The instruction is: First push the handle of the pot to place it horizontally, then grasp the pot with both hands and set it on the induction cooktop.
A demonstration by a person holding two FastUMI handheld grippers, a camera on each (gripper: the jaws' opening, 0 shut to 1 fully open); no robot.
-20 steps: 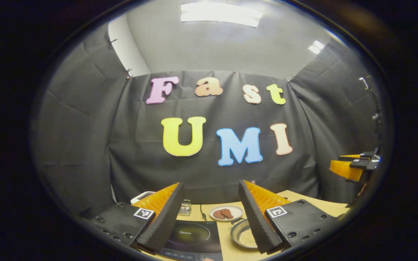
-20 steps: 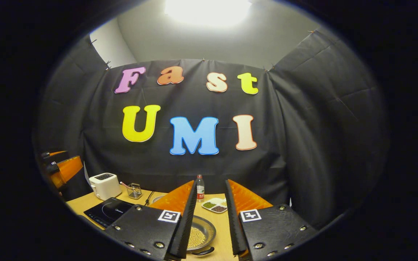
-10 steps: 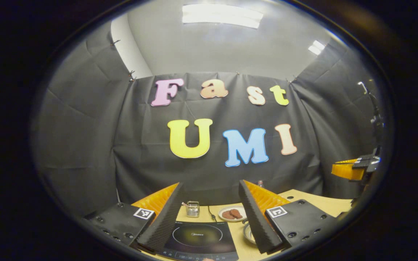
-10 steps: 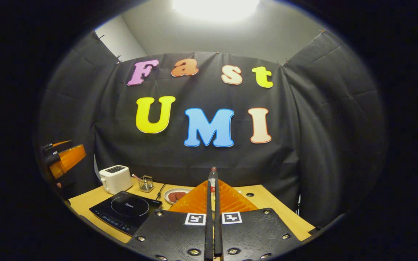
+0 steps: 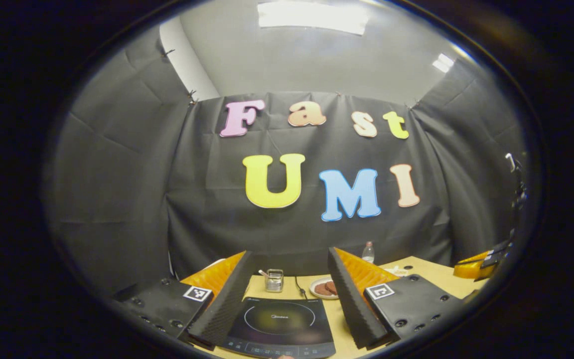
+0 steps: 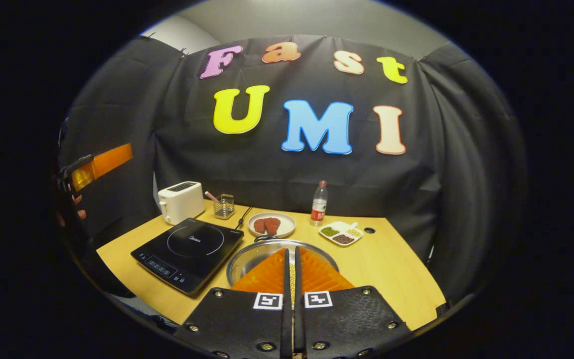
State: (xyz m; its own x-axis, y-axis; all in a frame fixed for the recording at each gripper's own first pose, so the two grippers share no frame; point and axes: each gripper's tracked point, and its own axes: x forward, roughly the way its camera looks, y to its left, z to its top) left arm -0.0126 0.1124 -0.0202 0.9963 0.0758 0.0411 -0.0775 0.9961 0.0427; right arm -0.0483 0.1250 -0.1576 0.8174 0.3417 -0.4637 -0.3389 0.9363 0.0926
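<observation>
Right gripper [image 6: 291, 257]: jaws together, raised over the pot's near rim
Left gripper [image 5: 289, 279]: jaws apart, level, above the induction cooktop [image 5: 280, 326]
Pot [image 6: 252, 254]: on the bench [image 6: 391, 264], just right of the induction cooktop, below the closed jaws

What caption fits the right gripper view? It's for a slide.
Right gripper, fingers closed, above the pot beside the induction cooktop.
</observation>
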